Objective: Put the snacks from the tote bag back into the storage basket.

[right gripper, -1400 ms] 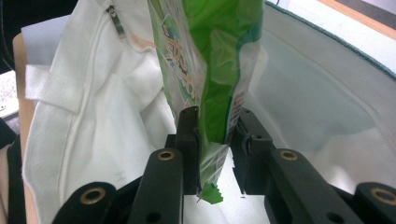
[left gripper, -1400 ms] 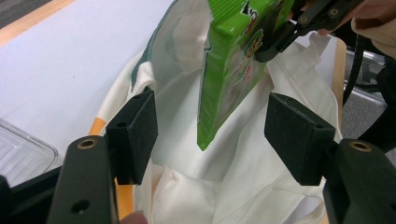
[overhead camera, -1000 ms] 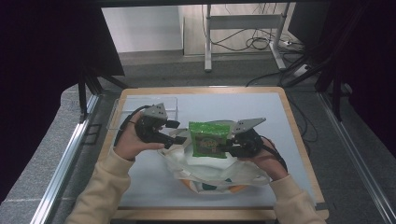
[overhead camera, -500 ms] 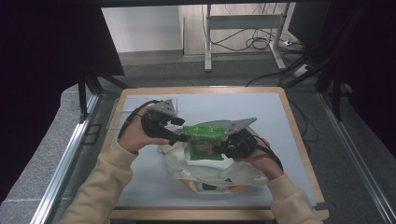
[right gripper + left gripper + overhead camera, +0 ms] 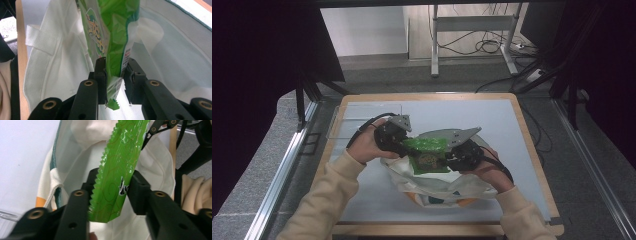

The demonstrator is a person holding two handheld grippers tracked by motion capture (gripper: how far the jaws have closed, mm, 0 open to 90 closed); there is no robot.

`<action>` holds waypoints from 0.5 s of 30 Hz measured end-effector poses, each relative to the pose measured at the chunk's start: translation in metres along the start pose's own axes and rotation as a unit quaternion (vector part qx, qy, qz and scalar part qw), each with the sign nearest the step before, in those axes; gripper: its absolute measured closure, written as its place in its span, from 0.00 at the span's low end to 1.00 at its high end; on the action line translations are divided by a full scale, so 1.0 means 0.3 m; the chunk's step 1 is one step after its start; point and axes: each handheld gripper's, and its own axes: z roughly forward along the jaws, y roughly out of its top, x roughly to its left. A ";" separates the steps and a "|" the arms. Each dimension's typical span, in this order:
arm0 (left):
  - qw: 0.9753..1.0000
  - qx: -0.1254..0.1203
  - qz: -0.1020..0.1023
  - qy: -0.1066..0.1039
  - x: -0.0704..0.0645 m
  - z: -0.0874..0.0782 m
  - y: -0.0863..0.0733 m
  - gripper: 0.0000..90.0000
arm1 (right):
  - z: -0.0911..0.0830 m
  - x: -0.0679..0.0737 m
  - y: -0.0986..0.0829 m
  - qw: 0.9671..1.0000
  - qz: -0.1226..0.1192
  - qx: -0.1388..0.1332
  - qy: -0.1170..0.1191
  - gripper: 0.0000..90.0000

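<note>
A green snack packet (image 5: 427, 154) hangs level between my two grippers, just over the mouth of a white cloth tote bag (image 5: 439, 189). My left gripper (image 5: 401, 145) holds the packet's left end. In the left gripper view the packet (image 5: 117, 170) and its zigzag seal sit between the jaws of that gripper (image 5: 113, 182), which touch it on both sides. My right gripper (image 5: 451, 156) grips the other end. In the right gripper view this gripper (image 5: 113, 67) is shut on the packet (image 5: 112, 35), with the open bag (image 5: 57, 62) behind it.
The bag lies on a white mat (image 5: 497, 125) framed by a wooden table edge (image 5: 532, 150). A clear plastic sheet (image 5: 362, 120) lies at the back left. The person's sleeves come in from the bottom. Dark frame posts stand on both sides.
Both grippers have carried the packet a little to the right and lower toward the bag's mouth. The left gripper has closed in on the packet's end.
</note>
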 end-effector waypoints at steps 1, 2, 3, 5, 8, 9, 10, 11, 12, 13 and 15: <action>1.000 0.000 0.000 0.000 0.000 0.000 0.000 0.77 | -0.001 -0.001 -0.001 1.000 0.002 -0.001 0.001 0.81; 1.000 -0.001 0.000 0.001 -0.001 -0.001 0.000 0.78 | -0.001 -0.002 -0.002 1.000 0.001 -0.002 0.001 0.81; 1.000 -0.001 0.001 0.002 -0.002 -0.002 0.000 0.79 | -0.001 -0.003 -0.002 1.000 0.003 -0.003 0.002 0.81; 1.000 -0.004 0.001 0.004 -0.003 -0.004 -0.002 0.80 | -0.001 -0.005 -0.003 1.000 0.006 -0.008 0.001 0.80; 1.000 -0.011 0.000 0.005 -0.006 -0.009 -0.004 0.81 | -0.004 -0.007 -0.005 1.000 0.010 -0.016 0.003 0.77; 1.000 -0.012 -0.001 0.005 -0.007 -0.012 -0.005 0.82 | -0.007 -0.008 -0.006 1.000 0.010 -0.020 0.003 0.76; 1.000 -0.013 -0.003 0.006 -0.008 -0.015 -0.005 0.82 | -0.010 -0.009 -0.007 1.000 0.012 -0.023 0.003 0.75; 1.000 -0.014 -0.005 0.009 -0.007 -0.018 -0.006 0.82 | -0.013 -0.010 -0.008 1.000 0.015 -0.026 0.002 0.73; 1.000 -0.014 -0.005 0.011 -0.005 -0.022 -0.007 0.83 | -0.017 -0.011 -0.009 0.999 0.018 -0.028 0.002 0.69; 1.000 -0.013 -0.006 0.012 -0.002 -0.027 -0.009 0.83 | -0.022 -0.011 -0.011 0.999 0.022 -0.033 0.001 0.66; 1.000 -0.020 -0.013 0.012 0.000 -0.033 -0.015 0.83 | -0.034 -0.014 -0.016 0.999 0.028 -0.042 0.003 0.62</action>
